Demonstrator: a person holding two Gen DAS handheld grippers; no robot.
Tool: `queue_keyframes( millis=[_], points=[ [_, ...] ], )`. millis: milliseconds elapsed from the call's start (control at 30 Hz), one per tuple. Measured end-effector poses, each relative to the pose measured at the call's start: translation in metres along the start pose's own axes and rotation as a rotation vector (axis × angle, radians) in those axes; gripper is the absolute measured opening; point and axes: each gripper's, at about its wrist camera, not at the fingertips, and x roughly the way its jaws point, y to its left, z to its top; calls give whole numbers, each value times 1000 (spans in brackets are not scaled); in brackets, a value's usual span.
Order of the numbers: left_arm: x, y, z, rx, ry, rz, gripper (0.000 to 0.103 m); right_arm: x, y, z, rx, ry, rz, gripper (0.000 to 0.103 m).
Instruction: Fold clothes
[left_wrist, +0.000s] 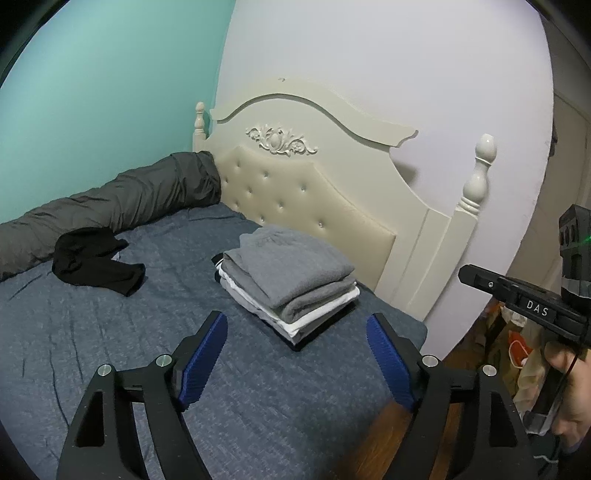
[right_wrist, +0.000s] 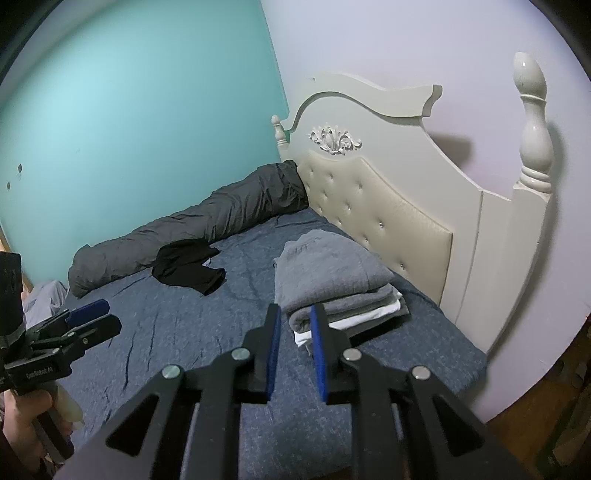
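Observation:
A stack of folded clothes (left_wrist: 291, 284), grey on top with white layers beneath, lies on the blue bed (left_wrist: 129, 332) close to the headboard. A crumpled black garment (left_wrist: 96, 262) lies unfolded farther left, near the wall side. My left gripper (left_wrist: 295, 325) hovers just in front of the stack, open wide with nothing between its blue pads (left_wrist: 207, 354). In the right wrist view, my right gripper (right_wrist: 295, 317) hangs over the near edge of the folded stack (right_wrist: 332, 273). Its jaws stand a narrow gap apart and hold nothing. The black garment (right_wrist: 188, 266) lies beyond it to the left.
A rolled dark grey duvet (left_wrist: 110, 199) runs along the teal wall. The cream tufted headboard (left_wrist: 314, 192) with a turned post (left_wrist: 480, 173) bounds the bed on the right. Wooden floor (left_wrist: 391, 417) and clutter (left_wrist: 517, 339) lie beyond the bed's edge. A hand (right_wrist: 26, 417) holds the left gripper's handle.

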Motion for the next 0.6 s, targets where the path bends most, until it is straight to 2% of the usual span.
queue_keyframes(
  millis=[167, 300, 467, 600],
  points=[
    [-8, -3, -5, 6, -4, -1, 85, -12, 8, -6, -6, -5, 0, 20],
    [-15, -3, -9, 10, -5, -5, 86, -20, 11, -12, 5, -10, 12, 44],
    [-21, -2, -16, 4, -6, -9, 88, -27, 18, -18, -4, -18, 10, 49],
    [-26, 0, -20, -1, -11, -9, 93, -29, 21, -25, -3, -16, 4, 58]
  ],
)
